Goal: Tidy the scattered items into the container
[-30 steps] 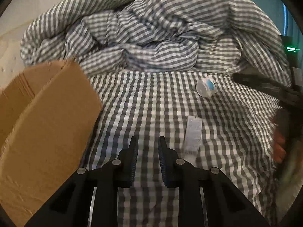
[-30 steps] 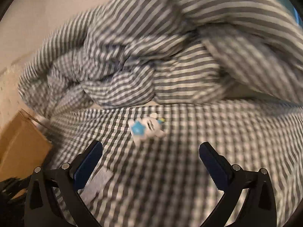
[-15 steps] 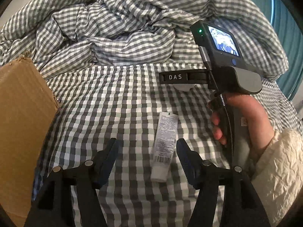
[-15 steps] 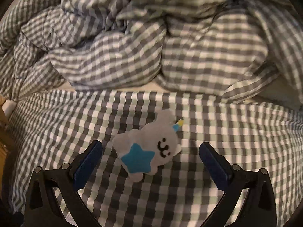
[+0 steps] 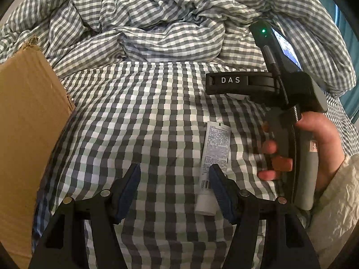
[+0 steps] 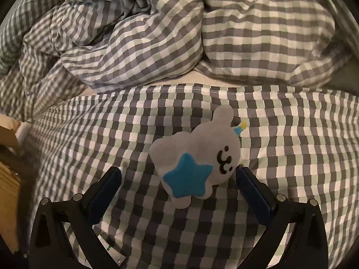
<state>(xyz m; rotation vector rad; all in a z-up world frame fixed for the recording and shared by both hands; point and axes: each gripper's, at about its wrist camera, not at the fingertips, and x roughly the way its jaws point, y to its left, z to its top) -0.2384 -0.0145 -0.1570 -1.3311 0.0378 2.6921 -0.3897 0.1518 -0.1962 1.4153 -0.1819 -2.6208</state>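
Observation:
A white tube (image 5: 213, 157) with printed text lies on the checked bed cover, cap end toward me. My left gripper (image 5: 175, 179) is open, and the tube's lower part lies just left of the right fingertip (image 5: 216, 177). A brown cardboard box (image 5: 27, 123) stands at the left. In the right wrist view a small white plush toy (image 6: 197, 159) with a blue star lies on the cover. My right gripper (image 6: 179, 179) is open around it, the right finger (image 6: 246, 179) close to the toy's face. The right gripper body (image 5: 289, 94) shows in the left view.
A bunched checked duvet (image 5: 168, 22) is piled at the back of the bed, also in the right wrist view (image 6: 168, 40). The person's hand (image 5: 318, 148) and pale sleeve hold the right gripper at the right. The box edge (image 6: 9, 161) shows at the left.
My left gripper has opened wide and moved closer to the tube. My right gripper has moved forward, so the plush toy now lies between its fingers.

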